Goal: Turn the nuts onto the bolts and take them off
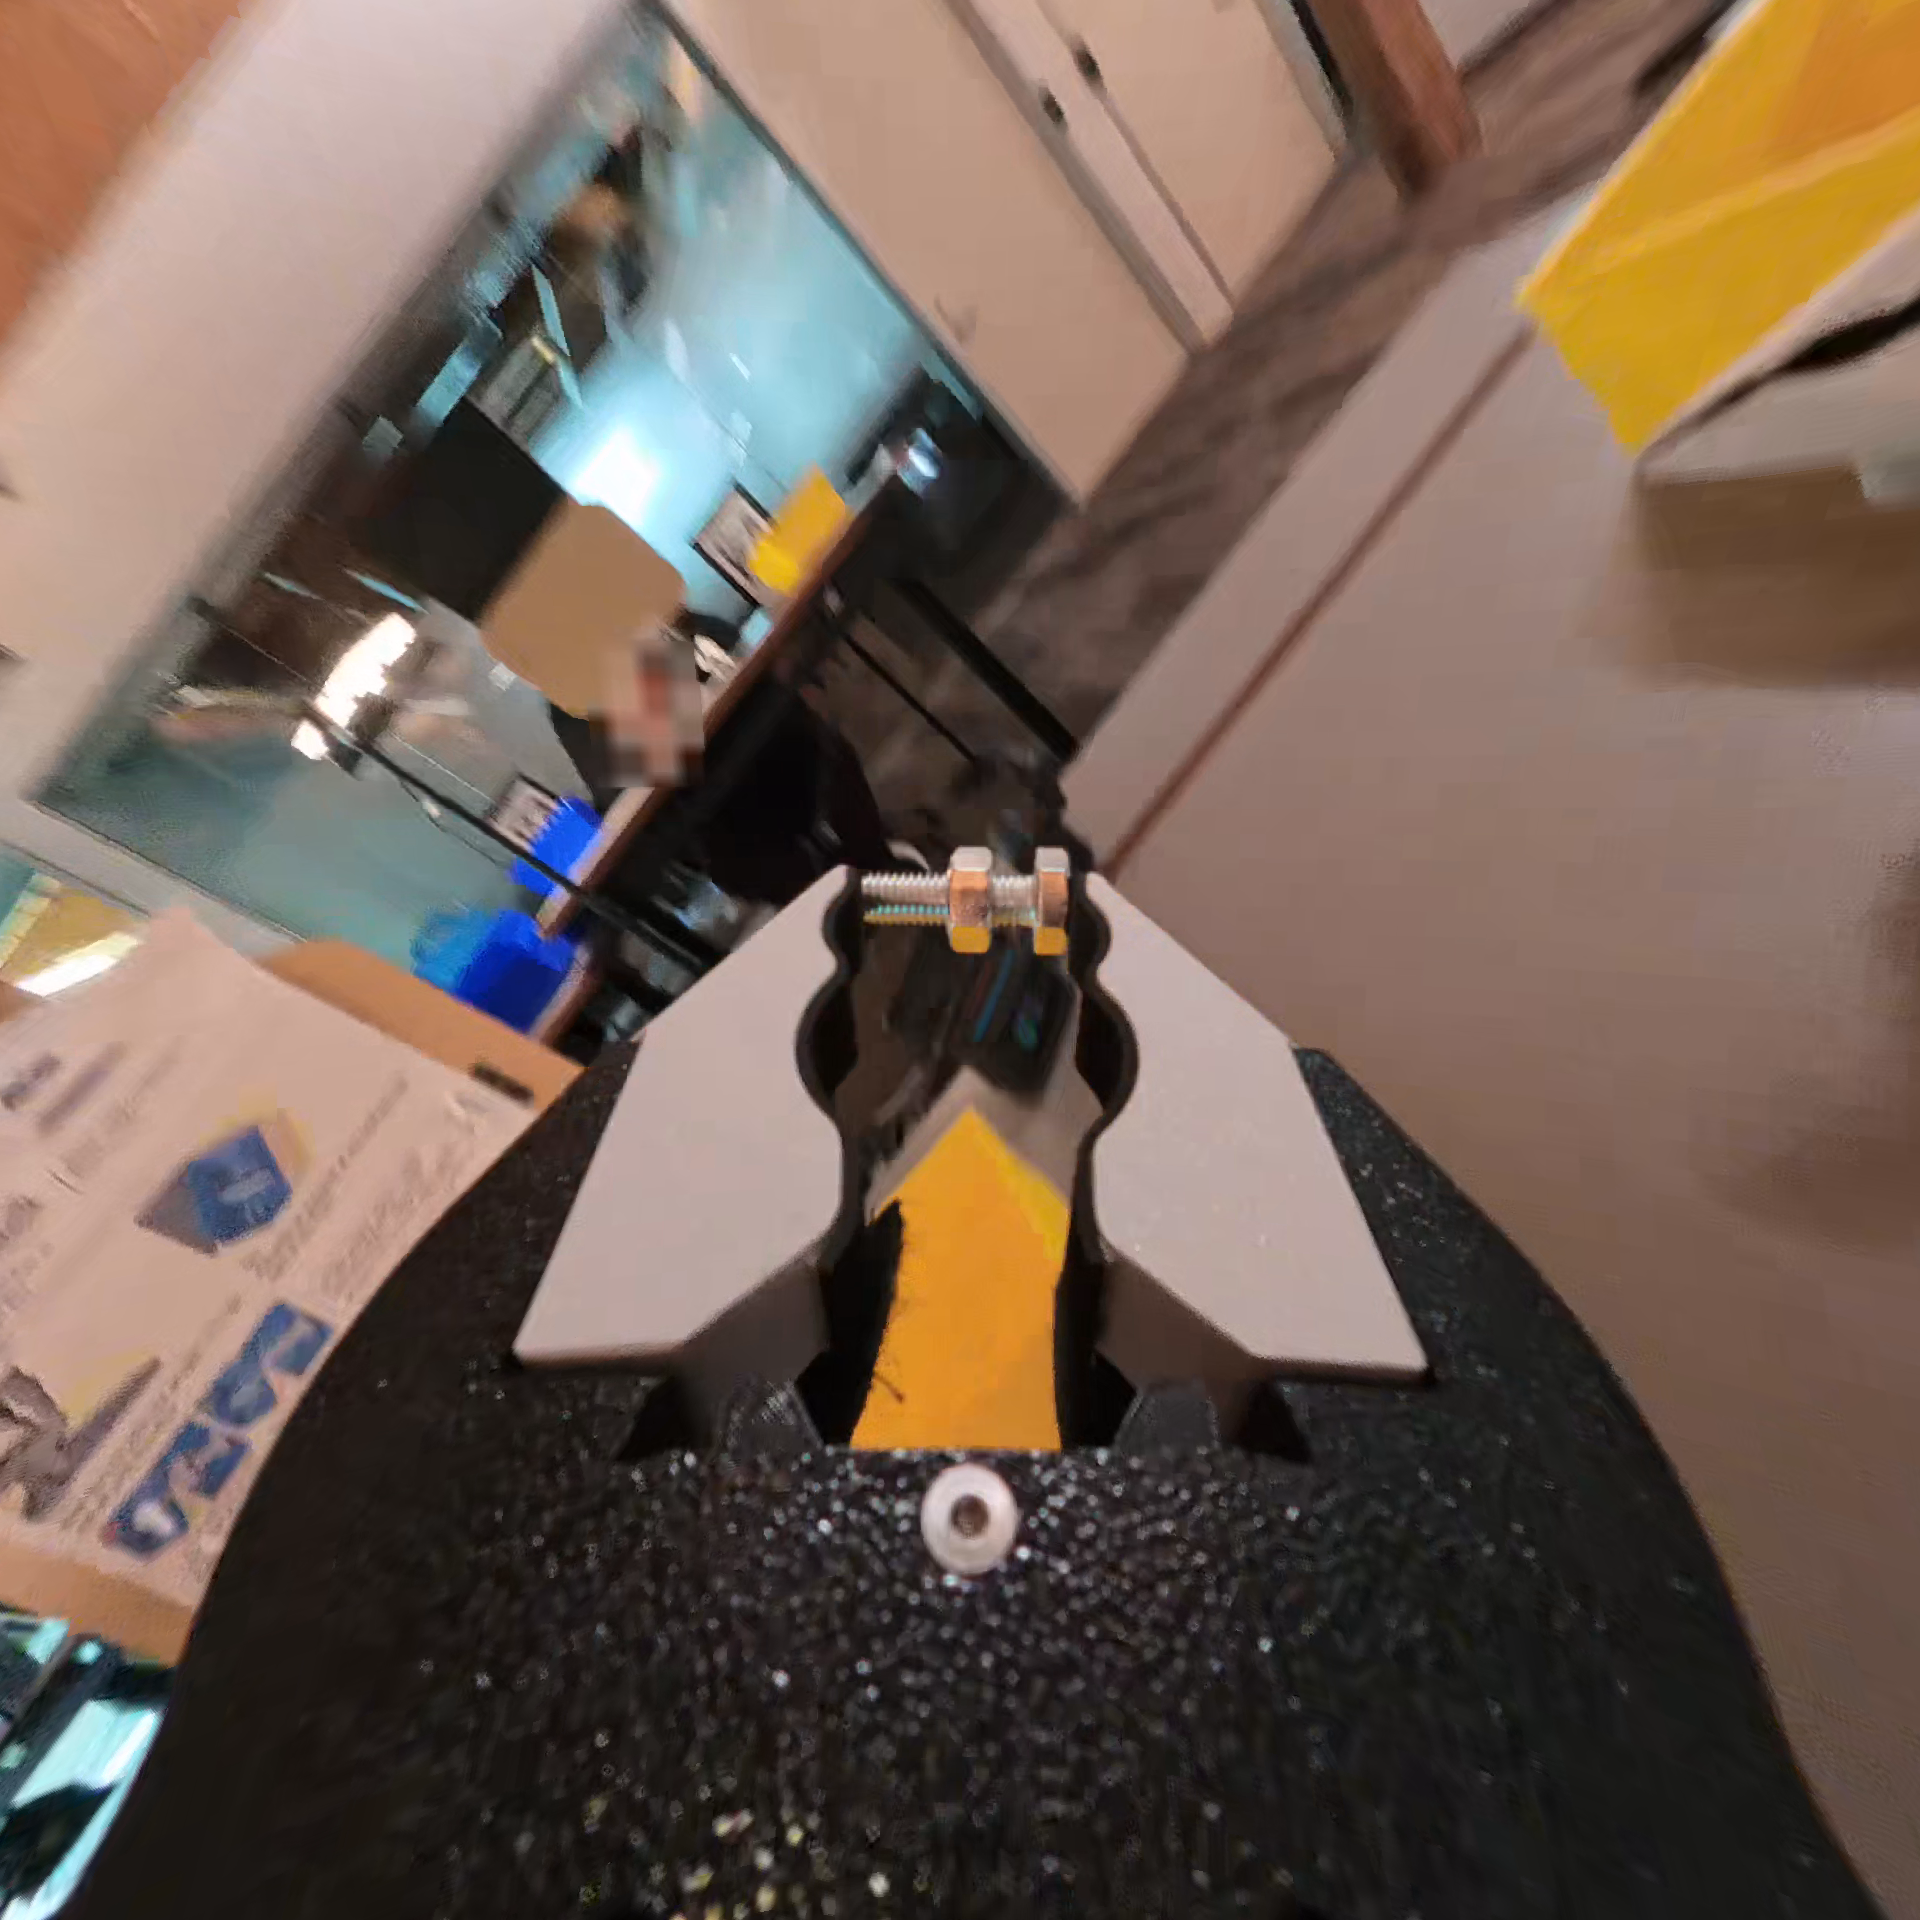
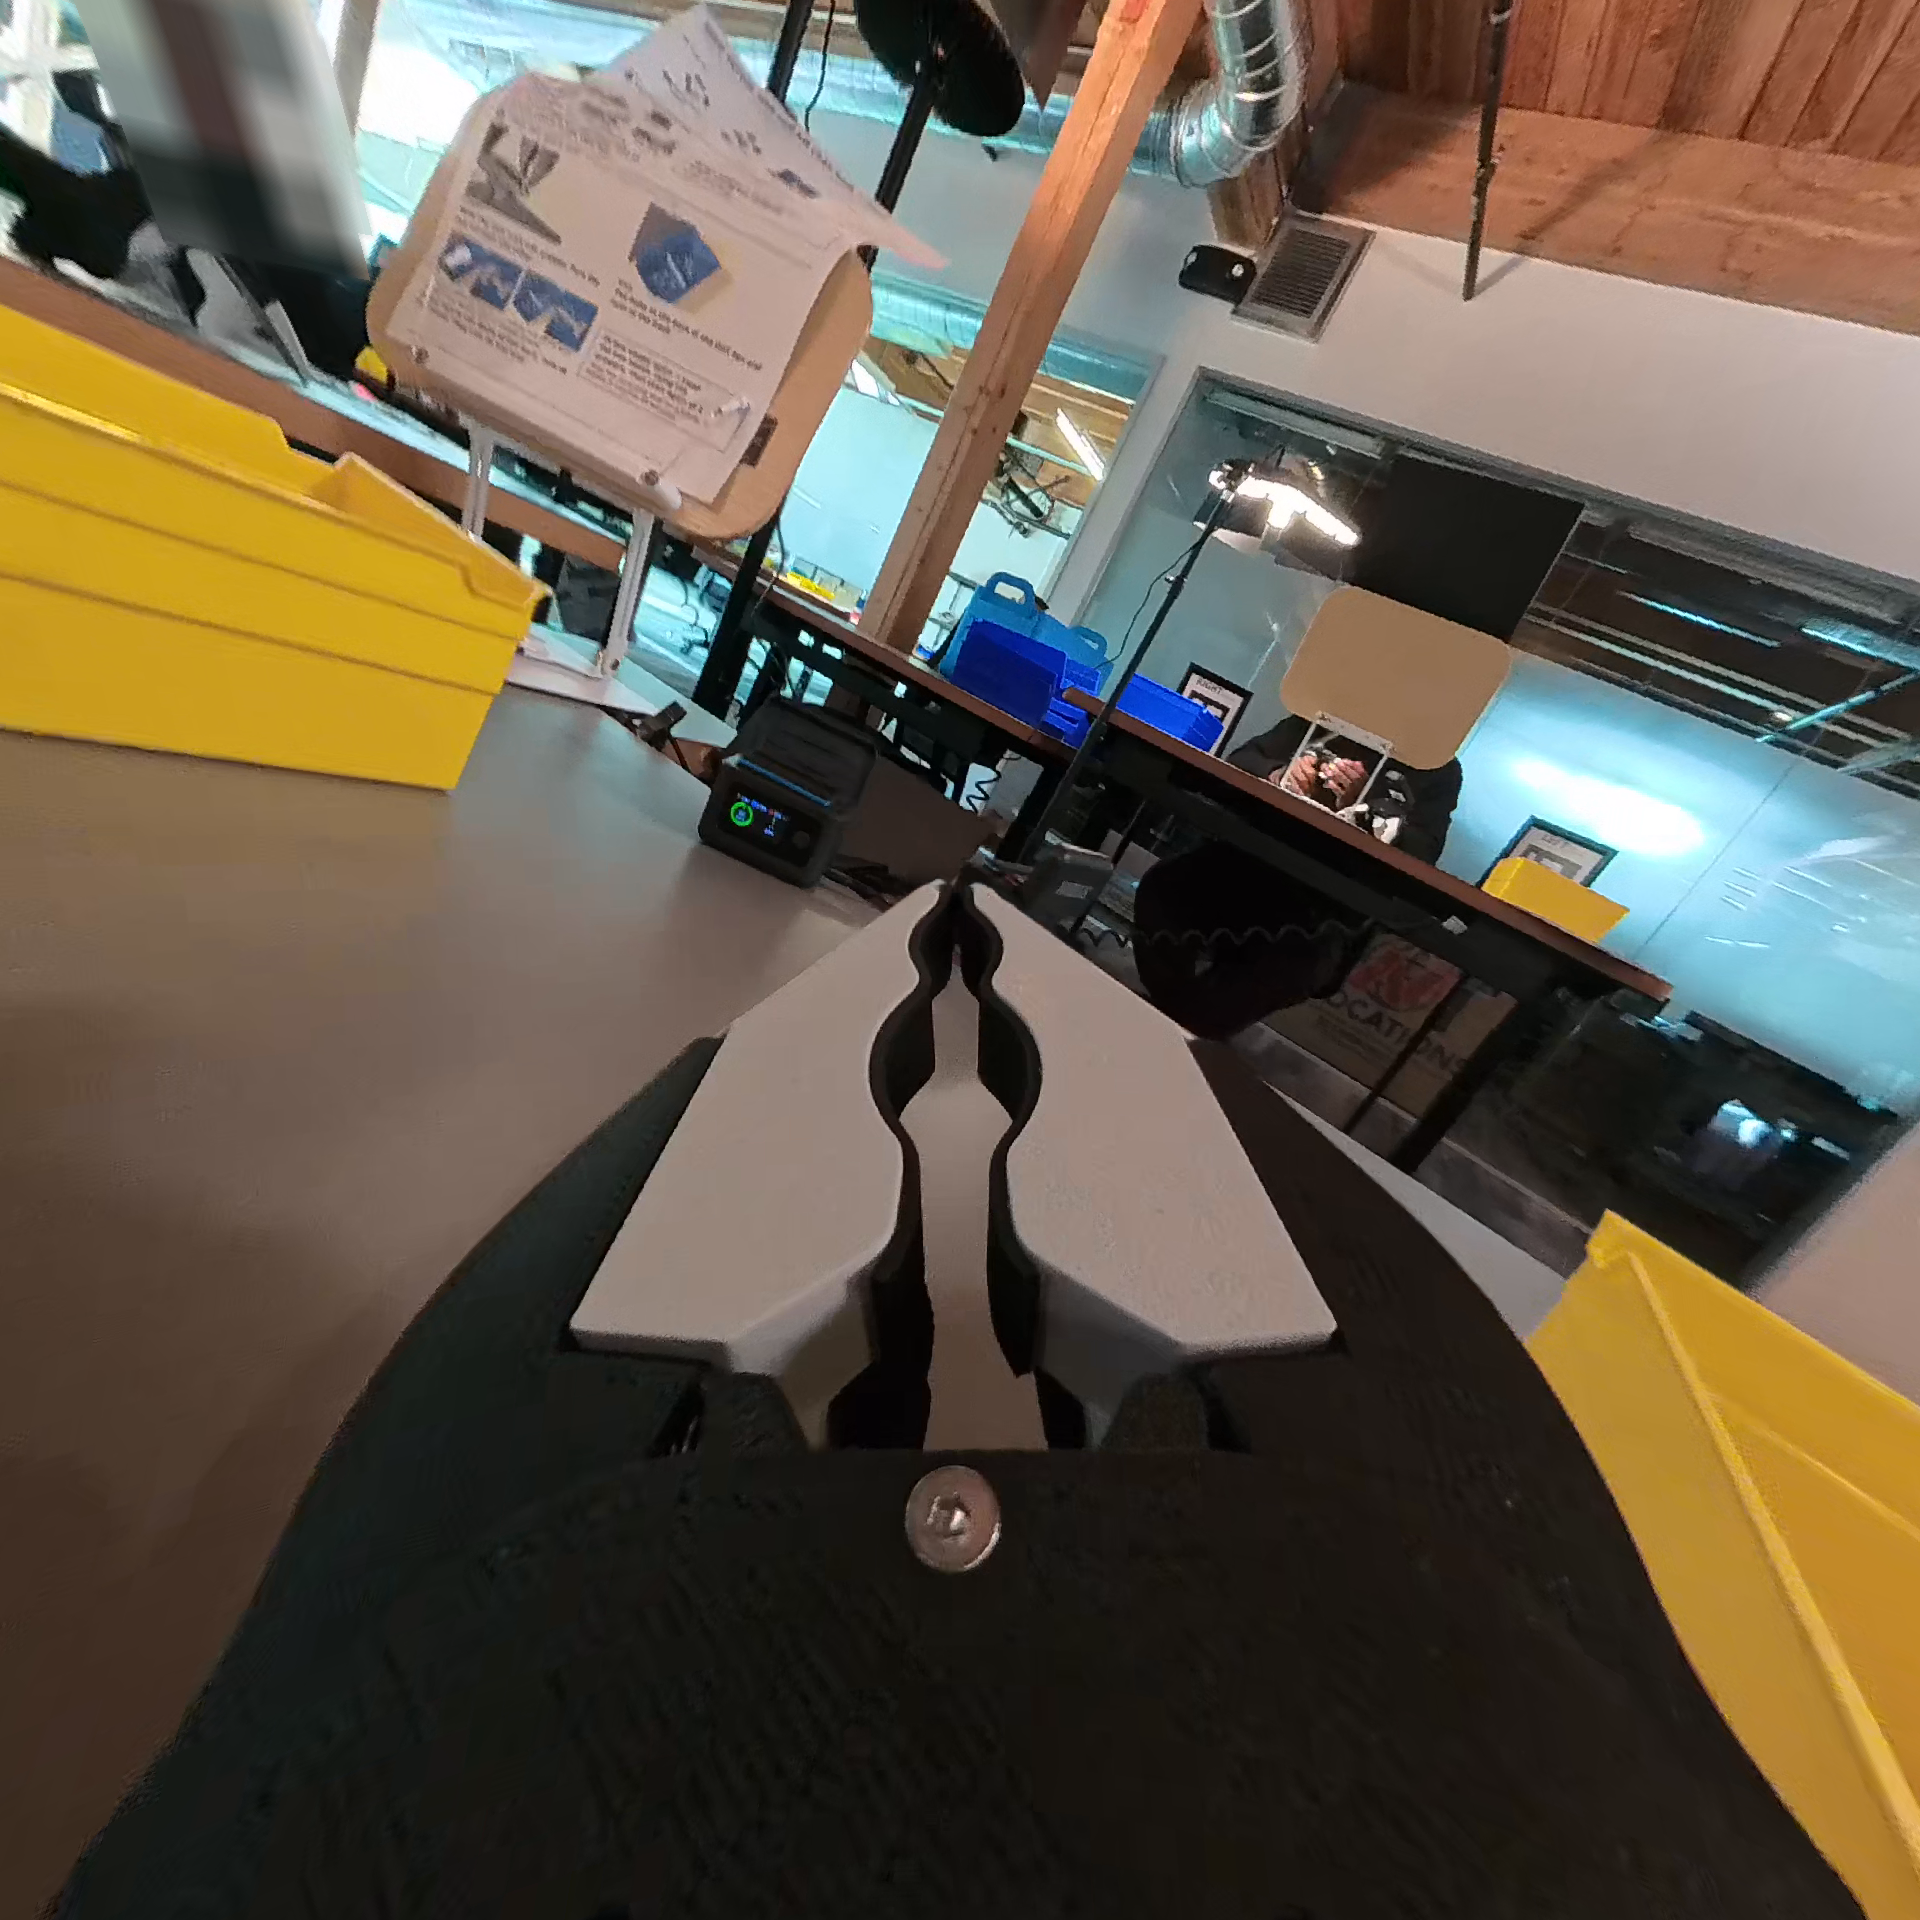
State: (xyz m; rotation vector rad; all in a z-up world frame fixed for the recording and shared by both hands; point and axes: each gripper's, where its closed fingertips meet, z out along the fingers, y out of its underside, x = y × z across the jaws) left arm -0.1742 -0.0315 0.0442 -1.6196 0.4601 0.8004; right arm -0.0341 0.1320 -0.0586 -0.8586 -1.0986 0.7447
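Observation:
In the left wrist view my left gripper [image 1: 966, 902] is shut on a small silver bolt [image 1: 906, 891], held crosswise between the grey fingertips [image 1: 821, 935]. The thread end is against the left finger and the head [image 1: 1051, 900] against the right one. A hex nut [image 1: 971, 900] sits on the thread, a short gap from the head. The gripper is tilted and raised off the tan table [image 1: 1507, 831]. In the right wrist view my right gripper [image 2: 952, 896] is shut and empty, low over the same table [image 2: 312, 987]. The bolt does not show in this view.
Yellow bins stand at the left [image 2: 239, 623] and near right [image 2: 1745, 1538] of the right wrist view, and another at top right [image 1: 1714, 208] of the left wrist view. A sheet on a stand [image 2: 623, 301] and a small black device [image 2: 779, 805] are at the table's far side. A cardboard box [image 1: 208, 1195] is on the left. The grippers' ends are close to 25 centimeters from one another.

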